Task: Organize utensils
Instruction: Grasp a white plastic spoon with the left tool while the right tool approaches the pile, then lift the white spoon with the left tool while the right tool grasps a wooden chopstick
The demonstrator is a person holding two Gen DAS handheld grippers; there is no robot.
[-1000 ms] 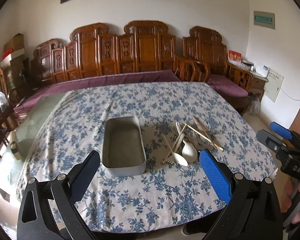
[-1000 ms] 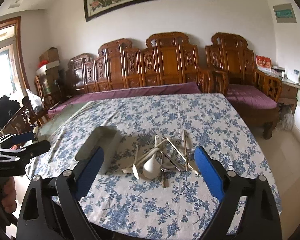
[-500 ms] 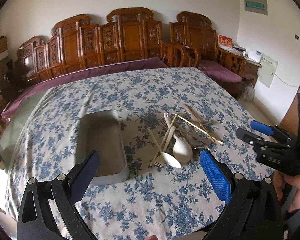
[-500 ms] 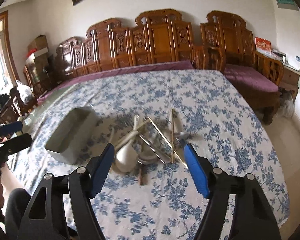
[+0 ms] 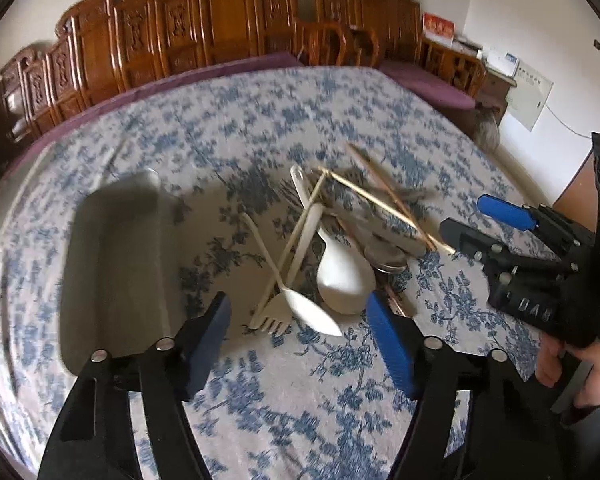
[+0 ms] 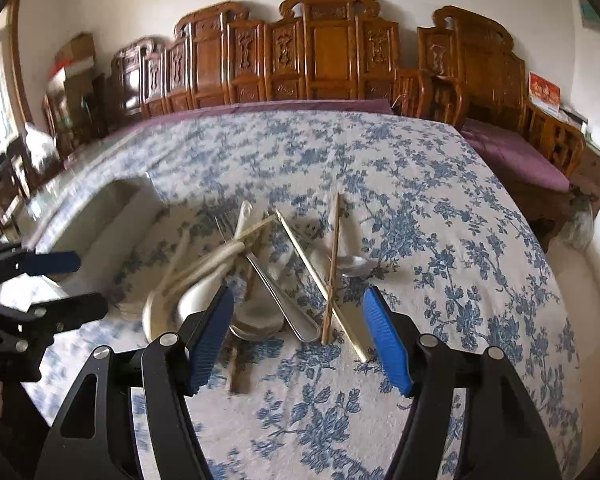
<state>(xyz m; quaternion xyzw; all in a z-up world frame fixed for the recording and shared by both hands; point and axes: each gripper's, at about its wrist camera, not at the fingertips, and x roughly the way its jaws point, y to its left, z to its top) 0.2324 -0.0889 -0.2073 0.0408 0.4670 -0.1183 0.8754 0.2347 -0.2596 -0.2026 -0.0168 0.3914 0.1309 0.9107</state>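
Several utensils lie in a crossed heap on the flowered tablecloth (image 5: pixel 300 380), just right of the empty grey tray (image 5: pixel 112 264) in the left wrist view; the white plastic fork (image 5: pixel 274 318) and white plastic spoon (image 5: pixel 312 312) at the near edge of the heap look light and stiff, likely to skid on cloth, best pinched across the thin handle; the white ceramic spoon (image 5: pixel 344 276) beside them looks heavier, smooth and chippable; the chopsticks (image 5: pixel 384 204) on the far side of the heap are thin and would roll. The left gripper (image 5: pixel 300 320) hovers over the fork and spoon tips, its jaws about half spread after just closing in, nothing between the pads.

From the right wrist view the same heap sits right of the tray (image 6: pixel 112 208); a metal spoon (image 6: pixel 356 266) lies at the heap's far right, slippery and flat to the cloth; a wooden chopstick (image 6: pixel 332 264) crosses a pale one. The right gripper (image 6: pixel 298 328) hangs above the heap's near end, jaws part open, having narrowed a moment back, gripping nothing.
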